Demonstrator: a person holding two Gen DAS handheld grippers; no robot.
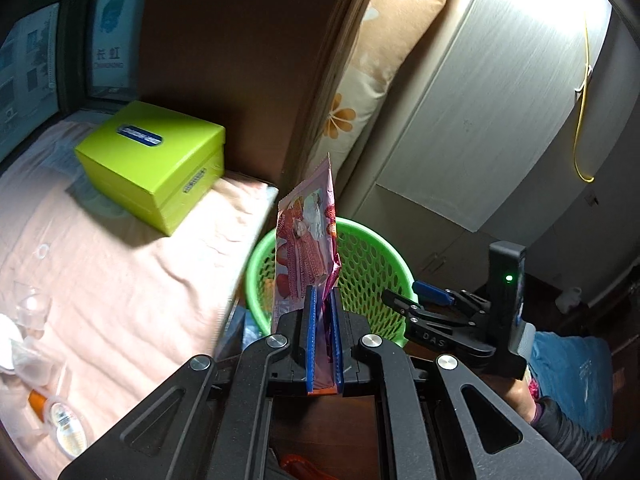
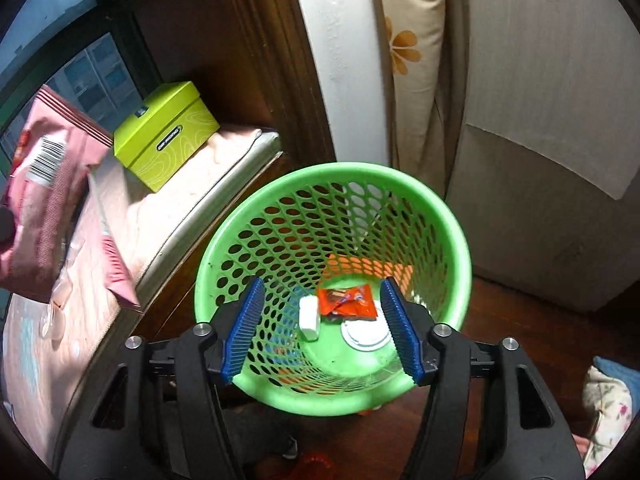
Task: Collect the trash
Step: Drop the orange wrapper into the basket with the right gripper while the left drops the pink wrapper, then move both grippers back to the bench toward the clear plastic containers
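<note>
My right claw hangs over the basket, which stands on the floor beside the bed. In the basket lie a wrapper, a block left of it, and a lid. A box sits on the bed's far end. My left claw holds a snack bag upright before the basket.

One green mesh basket stands by the bed, with three pieces of trash lying inside it: one orange wrapper, one white block and one round white lid. One pink snack bag stands up between closed jaws. One lime-green box sits on the bed. Near the bed's edge lie several clear plastic cups, their number unclear in the blur. Two grippers are in view, left and right.
</note>
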